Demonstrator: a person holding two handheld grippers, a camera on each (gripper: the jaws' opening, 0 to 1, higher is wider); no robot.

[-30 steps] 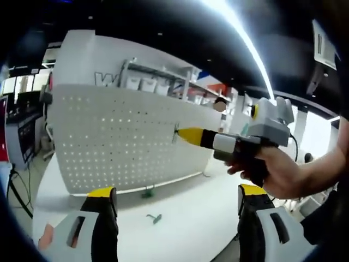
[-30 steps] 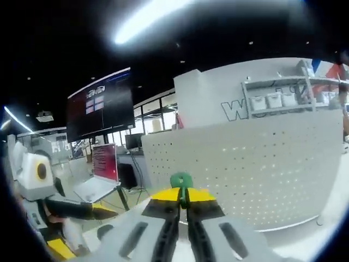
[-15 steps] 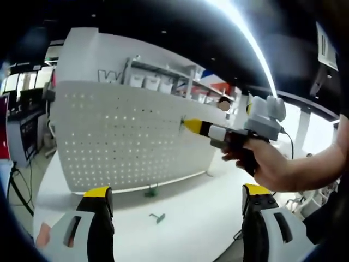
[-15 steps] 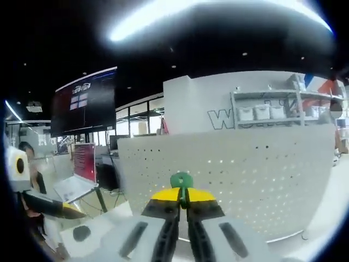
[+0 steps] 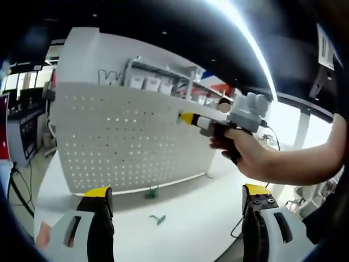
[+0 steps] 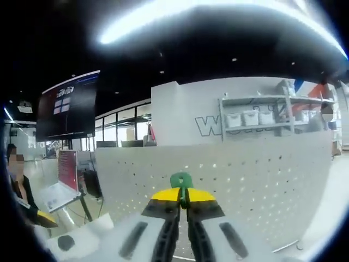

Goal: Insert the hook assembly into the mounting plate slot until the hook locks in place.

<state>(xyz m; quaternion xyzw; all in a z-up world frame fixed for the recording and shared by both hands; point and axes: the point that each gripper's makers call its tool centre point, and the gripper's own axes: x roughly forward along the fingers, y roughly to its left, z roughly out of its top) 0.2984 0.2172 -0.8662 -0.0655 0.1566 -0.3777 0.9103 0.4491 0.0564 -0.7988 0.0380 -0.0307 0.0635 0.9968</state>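
A white perforated mounting plate [image 5: 125,142] stands upright on the white table [image 5: 185,218]. In the right gripper view my right gripper [image 6: 182,195] is shut on a green hook [image 6: 181,180], whose tip pokes up between the yellow fingertips, facing the plate [image 6: 256,185]. In the left gripper view that right gripper [image 5: 184,118], held by a hand [image 5: 245,155], has its yellow tip against the plate's upper right part. My left gripper [image 5: 177,192] stands open low over the table, nothing between its fingers. Two more green hooks [image 5: 157,219] [image 5: 150,192] lie on the table by the plate's foot.
Behind the plate are a white wall with lettering and shelves with bins [image 6: 256,117]. A dark screen [image 6: 66,112] hangs at the left in the right gripper view, and a laptop [image 6: 60,183] stands on a desk. A cable [image 5: 240,226] trails over the table's right side.
The right gripper with the green hook has moved in toward the plate and a little higher, its tip now at the plate's surface. The left gripper has stayed open and nearly still.
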